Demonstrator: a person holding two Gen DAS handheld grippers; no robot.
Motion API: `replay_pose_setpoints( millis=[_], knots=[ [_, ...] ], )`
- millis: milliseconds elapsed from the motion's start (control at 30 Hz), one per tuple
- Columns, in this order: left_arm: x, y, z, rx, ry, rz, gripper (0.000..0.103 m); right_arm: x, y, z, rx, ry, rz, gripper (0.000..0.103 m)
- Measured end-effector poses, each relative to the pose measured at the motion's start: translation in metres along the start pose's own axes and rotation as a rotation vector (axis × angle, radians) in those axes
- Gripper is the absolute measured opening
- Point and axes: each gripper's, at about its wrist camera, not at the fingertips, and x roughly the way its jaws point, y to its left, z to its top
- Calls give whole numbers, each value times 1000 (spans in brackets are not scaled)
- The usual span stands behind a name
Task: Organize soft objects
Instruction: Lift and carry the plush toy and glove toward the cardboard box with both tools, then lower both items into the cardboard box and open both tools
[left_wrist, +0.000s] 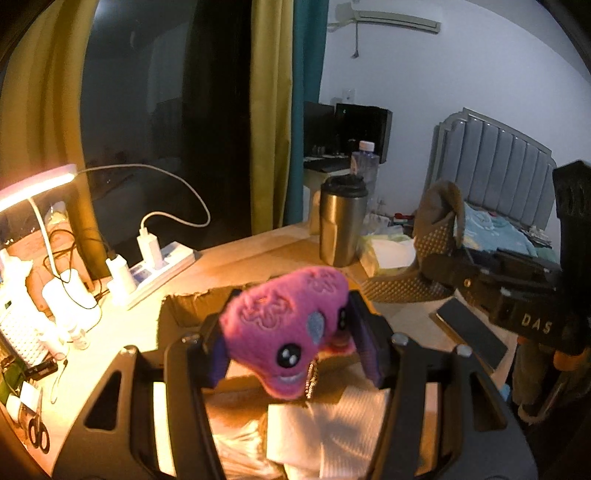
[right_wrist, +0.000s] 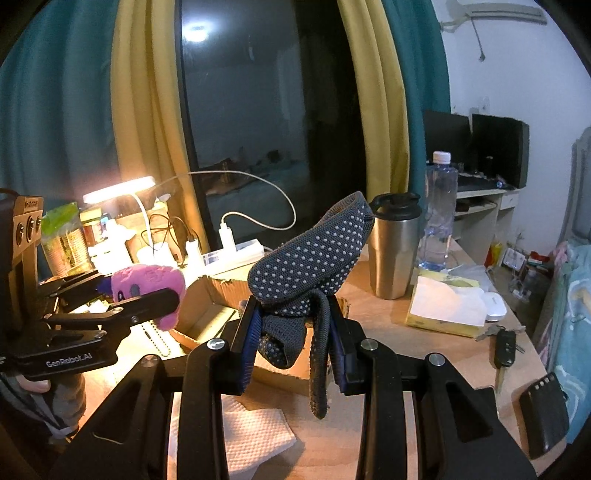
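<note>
Holding both soft items aloft above the wooden desk (right_wrist: 399, 332); neither is put away yet.

Left side: the left gripper (left_wrist: 288, 336) has its pads clamped on a pink plush toy (left_wrist: 284, 325), a small smiling figure with a bead chain hanging under it. In the right wrist view the same toy (right_wrist: 147, 288) sits off the desk surface, near the lit left edge where the desk lamp (right_wrist: 118, 188) and the power strip (right_wrist: 236, 251) stand.

Centre: an open cardboard box (right_wrist: 207, 306) lies on the desk just beyond both grippers. What shows of its inside looks bare, though much of it is hidden behind the held items. I judge it the likely container, but nothing in view confirms that.

Right side: the right gripper (right_wrist: 295, 343) is closed on a grey sock with white grip dots (right_wrist: 310, 266); the bunched middle is pinched between the pads, one end standing up, the other drooping toward the desk. A steel tumbler (right_wrist: 393, 247), a water bottle (right_wrist: 437, 214) and a tissue pack (right_wrist: 443, 306) stand toward the far right corner.

Progress: pickup done for two items, placement outstanding. White paper towels (right_wrist: 251, 435) lie at the near edge; whether they belong to the task I cannot tell.
</note>
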Motion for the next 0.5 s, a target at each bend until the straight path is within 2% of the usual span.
replay_pose_setpoints(
  millis=[500],
  knots=[
    [77,7,-1,-43,106,-24,57,67,-16,-13,41,131,34,35]
  ],
)
